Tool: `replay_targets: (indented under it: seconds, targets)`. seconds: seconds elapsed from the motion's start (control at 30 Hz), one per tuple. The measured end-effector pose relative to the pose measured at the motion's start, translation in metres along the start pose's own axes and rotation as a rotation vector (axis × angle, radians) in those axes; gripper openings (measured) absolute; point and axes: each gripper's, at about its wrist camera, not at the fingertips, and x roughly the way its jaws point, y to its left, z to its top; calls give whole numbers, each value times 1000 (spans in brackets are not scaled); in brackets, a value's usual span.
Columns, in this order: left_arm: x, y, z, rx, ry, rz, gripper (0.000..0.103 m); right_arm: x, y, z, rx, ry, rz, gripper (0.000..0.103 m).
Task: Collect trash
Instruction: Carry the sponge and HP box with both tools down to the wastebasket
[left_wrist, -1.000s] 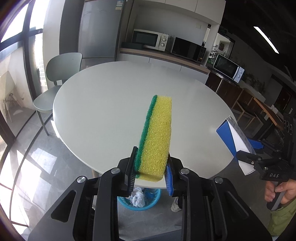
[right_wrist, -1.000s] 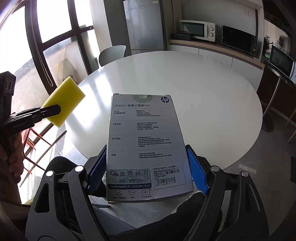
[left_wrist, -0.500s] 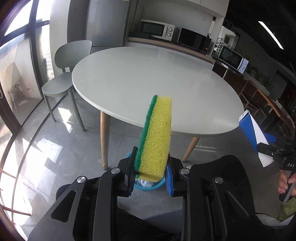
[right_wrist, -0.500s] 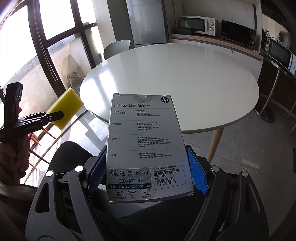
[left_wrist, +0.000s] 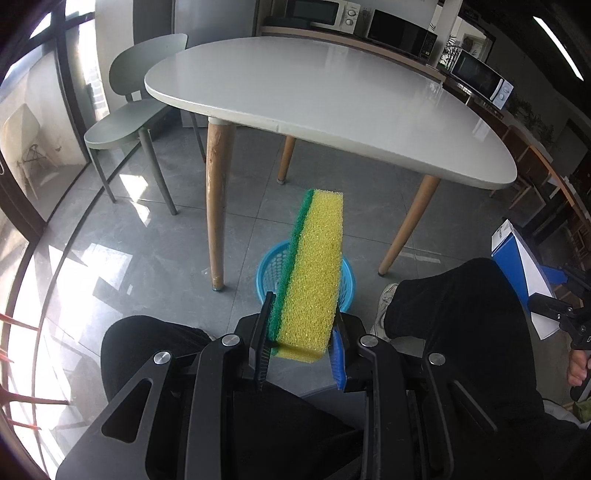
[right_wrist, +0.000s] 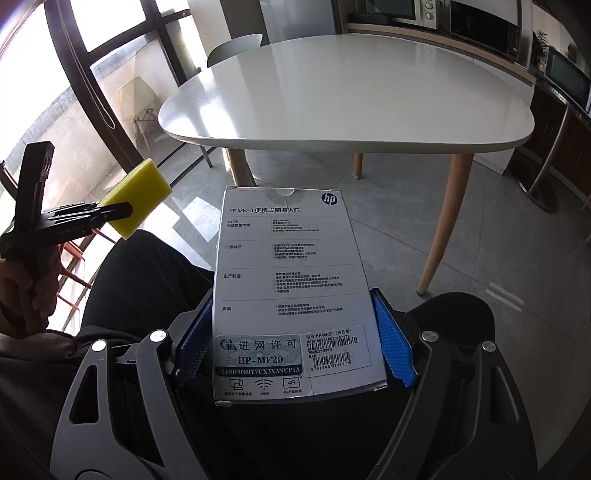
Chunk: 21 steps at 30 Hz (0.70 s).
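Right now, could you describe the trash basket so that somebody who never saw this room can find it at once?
Find the white table with slanted wooden legs. On the grey tiled floor below its near edge stands the basket, partly hidden behind the sponge in the left tongs. It is round, bright blue, with a slotted wall, the only blue thing on the floor.
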Motion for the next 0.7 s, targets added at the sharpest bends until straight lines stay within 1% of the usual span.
replay_targets:
  seconds: [0.17, 0.3, 0.43, 0.5, 0.6, 0.7]
  targets:
    - [51, -1, -6, 3, 90, -3, 25, 44, -10, -6, 46, 68, 11, 75]
    - [85, -4, -6, 1, 136, -3, 25, 82, -13, -4, 62, 118, 14, 75]
    - [112, -5, -5, -8, 160, -8, 25, 117, -18, 5, 97, 163, 24, 76]
    - [124, -4, -5, -2, 168, 6, 25, 132, -17, 10, 109, 178, 25, 76]
    - [138, 0, -4, -27, 188, 5, 25, 153, -14, 19, 107, 205, 16, 76]
    - [151, 1, -2, -50, 202, -9, 25, 177, -19, 20, 127, 230, 1, 76]
